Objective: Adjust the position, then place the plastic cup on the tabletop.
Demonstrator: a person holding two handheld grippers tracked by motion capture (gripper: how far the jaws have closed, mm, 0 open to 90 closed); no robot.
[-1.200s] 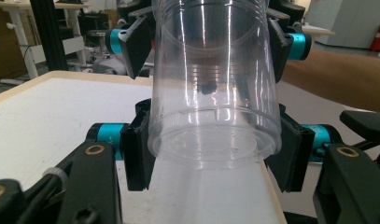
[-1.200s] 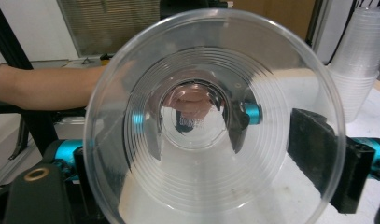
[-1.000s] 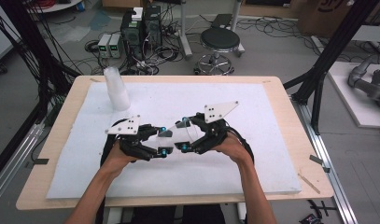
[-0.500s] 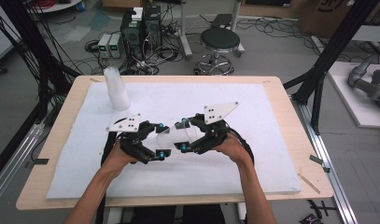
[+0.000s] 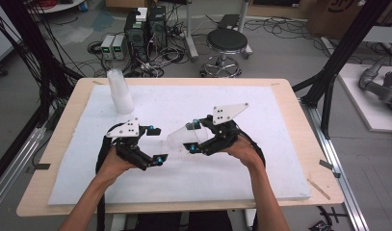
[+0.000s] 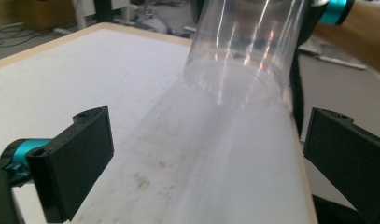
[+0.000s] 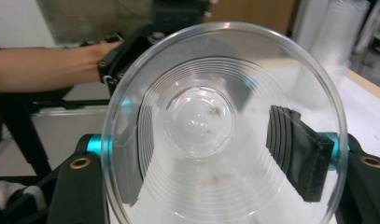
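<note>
The right gripper point(image 5: 192, 137) is pinching a clear plastic cup point(image 5: 181, 136) by its walls, its pads pressing on both sides, and is holding it on its side just above the white mat point(image 5: 280, 159), base pointing toward the left gripper point(image 5: 156, 144). That gripper's jaws have just been opening and are standing wide apart with nothing between them, the cup's base lying just beyond their tips. A stack of cups point(image 5: 120, 97) is standing near the mat's far left corner on the wooden table point(image 5: 307, 139).

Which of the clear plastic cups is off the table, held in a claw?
The single clear cup clamped sideways in the right claw, mid-table. The others stand stacked at the white mat's far left corner.
</note>
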